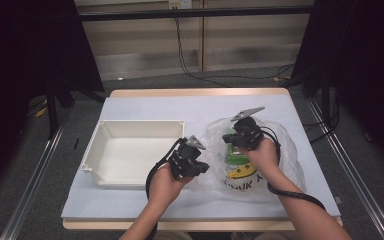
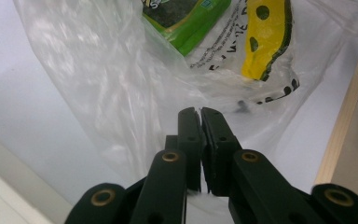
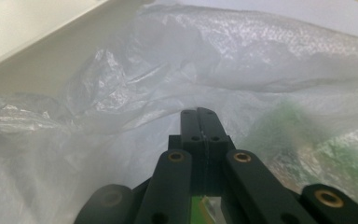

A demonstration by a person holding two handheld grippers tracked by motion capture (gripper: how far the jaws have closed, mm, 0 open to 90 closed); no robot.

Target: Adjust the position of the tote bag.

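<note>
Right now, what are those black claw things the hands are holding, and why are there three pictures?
They are grippers, pinching tools a person squeezes by hand. The high view looks down from above the table. The two gripper views come from small cameras riding on each tool. On the table sit a white bin and a clear plastic bag with a green packet inside. The left gripper is pinched shut on the bag's thin plastic. The right gripper is shut too, pressed among the bag's folds; it seems to pinch plastic as well.

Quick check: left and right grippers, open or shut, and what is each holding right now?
Left gripper: shut, pinching the film of the clear plastic bag.
Right gripper: shut, jaws together against the same bag's film; a grip on it cannot be told.
</note>
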